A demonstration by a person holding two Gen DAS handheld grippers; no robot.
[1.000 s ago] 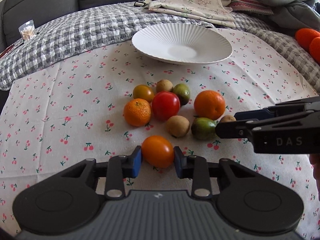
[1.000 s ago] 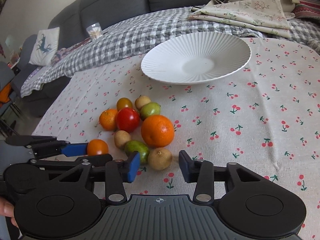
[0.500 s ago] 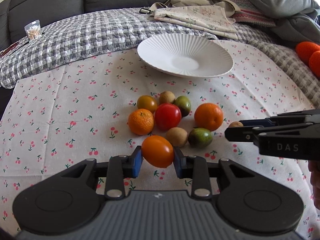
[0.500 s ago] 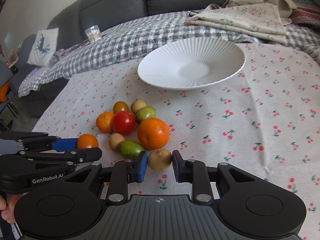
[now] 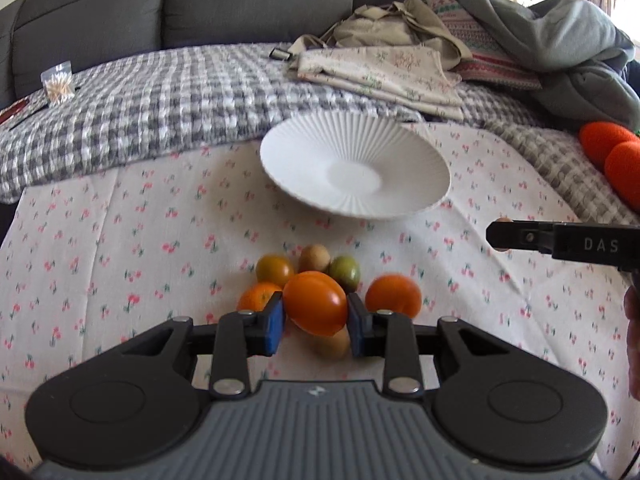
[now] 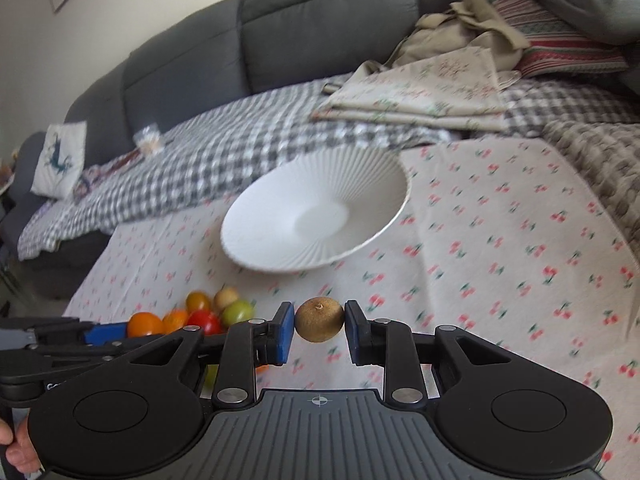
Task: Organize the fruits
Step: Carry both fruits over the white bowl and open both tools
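Note:
My left gripper (image 5: 316,320) is shut on an orange tomato (image 5: 315,302), held above the cherry-print cloth. My right gripper (image 6: 319,330) is shut on a small brown fruit (image 6: 319,319), also lifted off the cloth. A white ribbed plate (image 5: 352,170) (image 6: 316,216) stands empty beyond both. The other fruits lie in a cluster under the left gripper: a mandarin (image 5: 256,296), a large orange (image 5: 394,295), a greenish tomato (image 5: 345,271), a brown fruit (image 5: 315,257) and a dark tomato (image 5: 274,269). In the right wrist view the left gripper (image 6: 108,330) shows at the left with the orange tomato (image 6: 145,323), beside a red tomato (image 6: 205,322).
A grey checked blanket (image 5: 160,96) and folded cloths (image 5: 380,68) lie behind the plate, against a grey sofa (image 6: 280,32). Orange plush balls (image 5: 612,148) sit at the right edge. A person's hand (image 6: 16,452) holds the left gripper.
The right gripper has shut on the small brown fruit and lifted it. The left gripper has risen with the orange tomato. Both have come nearer to the plate.

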